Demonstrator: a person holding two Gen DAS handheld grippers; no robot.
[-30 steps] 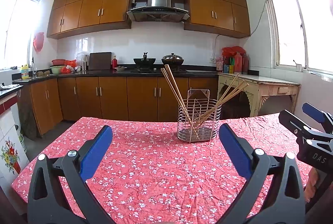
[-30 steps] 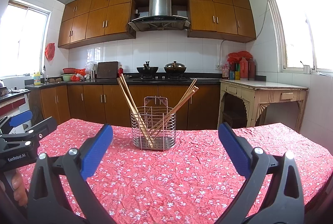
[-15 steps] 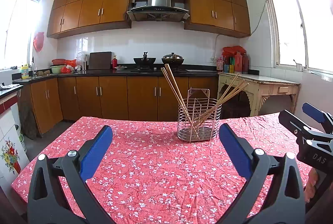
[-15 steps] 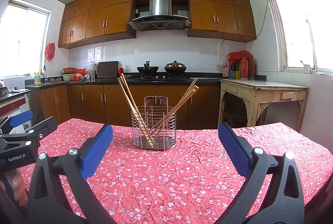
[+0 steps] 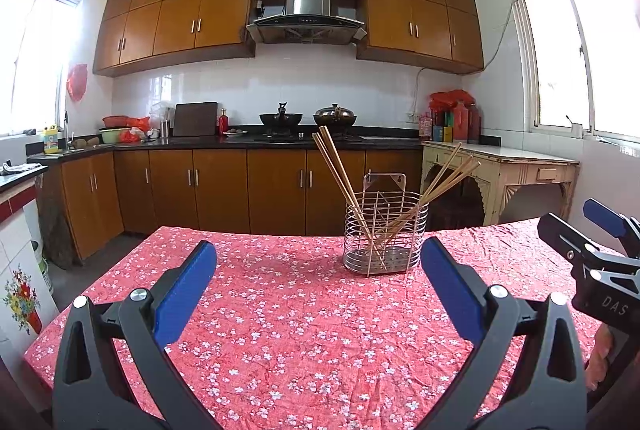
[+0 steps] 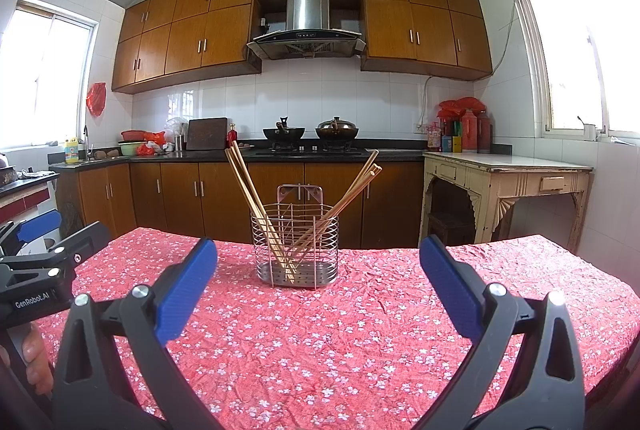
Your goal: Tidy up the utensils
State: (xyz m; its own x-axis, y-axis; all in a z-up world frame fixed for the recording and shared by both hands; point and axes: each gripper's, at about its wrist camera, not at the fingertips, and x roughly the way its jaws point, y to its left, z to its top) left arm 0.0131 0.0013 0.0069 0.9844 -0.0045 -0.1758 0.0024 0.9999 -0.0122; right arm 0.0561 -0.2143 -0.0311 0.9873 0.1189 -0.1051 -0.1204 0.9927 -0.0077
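A metal wire utensil holder [image 5: 385,235] [image 6: 295,245] stands on the table with the red floral cloth [image 5: 288,318] [image 6: 340,326]. Several wooden chopsticks [image 5: 344,182] [image 6: 248,190] lean out of it, some to the left and some to the right. My left gripper [image 5: 318,270] is open and empty, held above the cloth, short of the holder. My right gripper [image 6: 318,270] is open and empty, also short of the holder. Each gripper shows at the edge of the other's view: the right one [image 5: 592,238], the left one [image 6: 44,242].
Beyond the table's far edge runs a kitchen counter [image 6: 320,152] with a stove, a wok and a pot, over brown cabinets. A cream side table [image 6: 508,178] stands at the right wall. The cloth's left edge [image 5: 80,294] drops to the floor.
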